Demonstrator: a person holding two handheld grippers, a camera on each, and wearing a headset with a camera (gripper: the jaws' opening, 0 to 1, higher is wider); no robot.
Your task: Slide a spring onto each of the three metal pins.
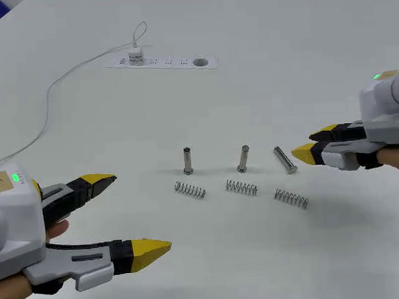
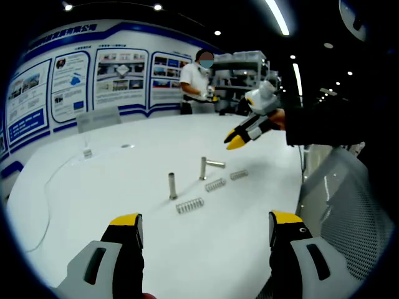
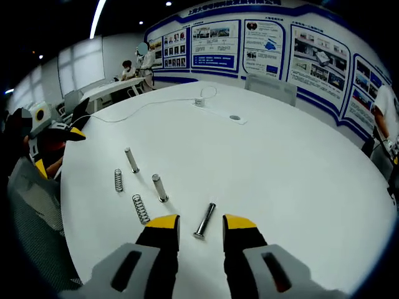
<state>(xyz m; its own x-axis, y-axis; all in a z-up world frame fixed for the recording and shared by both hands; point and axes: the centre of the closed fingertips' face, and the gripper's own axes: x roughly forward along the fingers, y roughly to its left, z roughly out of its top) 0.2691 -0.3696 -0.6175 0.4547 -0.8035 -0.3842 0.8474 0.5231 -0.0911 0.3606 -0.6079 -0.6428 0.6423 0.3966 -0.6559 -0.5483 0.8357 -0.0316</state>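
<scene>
Two metal pins (image 1: 187, 160) (image 1: 243, 158) stand upright mid-table, and a third pin (image 1: 285, 160) lies on its side to their right. Three springs (image 1: 190, 189) (image 1: 241, 187) (image 1: 291, 198) lie in a row just in front of the pins. My right gripper (image 1: 308, 145) is open, with its tips just right of the lying pin. In the right gripper view that lying pin (image 3: 204, 220) sits in the gap of the right gripper (image 3: 201, 222), touching neither jaw. My left gripper (image 1: 126, 213) hangs wide open and empty at the near left, well short of the springs (image 2: 190, 205).
A white power strip (image 1: 162, 62) with a plugged charger lies at the far side, and its cable (image 1: 48, 96) trails off to the left. A person (image 2: 196, 81) stands beyond the table. The table edge (image 2: 299, 187) runs close on the right of the left gripper view.
</scene>
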